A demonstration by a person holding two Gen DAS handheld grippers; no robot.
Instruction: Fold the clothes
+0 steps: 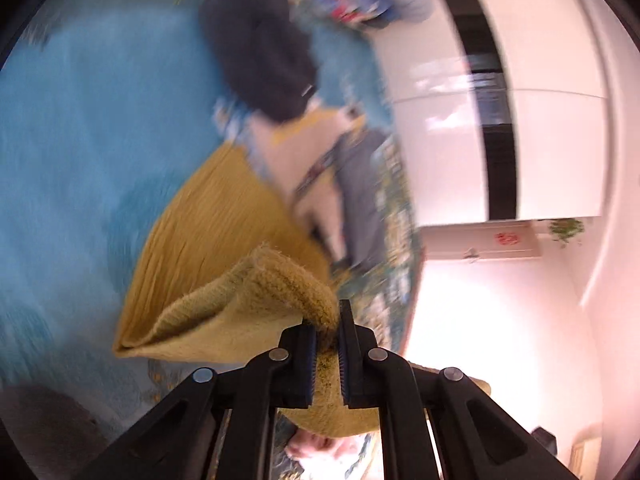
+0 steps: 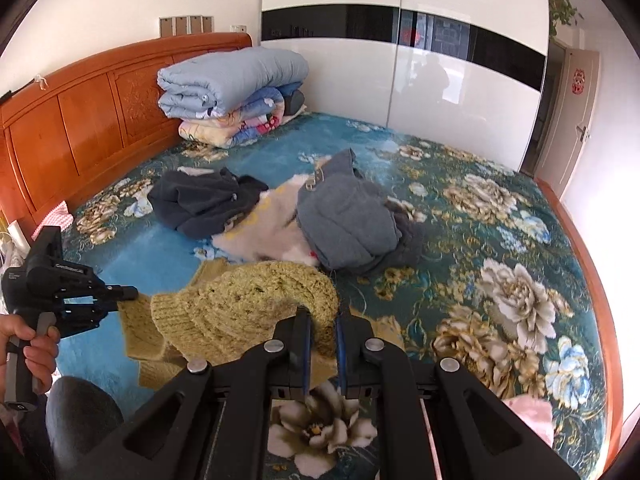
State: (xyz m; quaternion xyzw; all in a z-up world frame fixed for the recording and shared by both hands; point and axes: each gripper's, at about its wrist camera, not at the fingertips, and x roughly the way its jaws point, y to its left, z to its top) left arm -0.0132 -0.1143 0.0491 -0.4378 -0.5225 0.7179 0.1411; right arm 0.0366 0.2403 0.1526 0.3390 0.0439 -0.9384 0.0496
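In the right wrist view, the right gripper (image 2: 323, 322) sits at 6 o'clock, its fingers (image 2: 301, 344) closed narrowly on a thick edge of the mustard knit sweater (image 2: 240, 304). The sweater is lifted and stretched across to 9 o'clock, where the left gripper (image 2: 124, 293) pinches its other end. A person's hand (image 2: 30, 344) wraps that gripper's handle at the frame's left edge, with a dark-clad knee (image 2: 80, 412) just below it.

The left wrist view is tilted and motion-blurred, but the nearest part is sharp: the left gripper (image 1: 327, 328) has its fingers (image 1: 307, 354) clamped on a folded ridge of the same sweater (image 1: 224, 240), and the rest of the knit hangs away toward 10 o'clock over the blue bedspread.

The sweater hangs just above the near part of the bed (image 2: 500, 240), which is covered in a blue-green floral spread. Beyond it, near the middle of the bed, lies a loose heap of clothes: a grey-blue garment (image 2: 352, 220) at 12 o'clock, a fluffy white one (image 2: 264, 232) partly under it, and a dark navy one (image 2: 200, 200) toward 11 o'clock. They overlap; exactly how they are layered is hard to tell.

Farther back, a stack of folded quilts (image 2: 232, 88) rests against the orange wooden headboard (image 2: 80, 120). A glossy white wardrobe (image 2: 440, 92) with a black band stands along the far side, and a door (image 2: 568, 120) shows at 2 o'clock.
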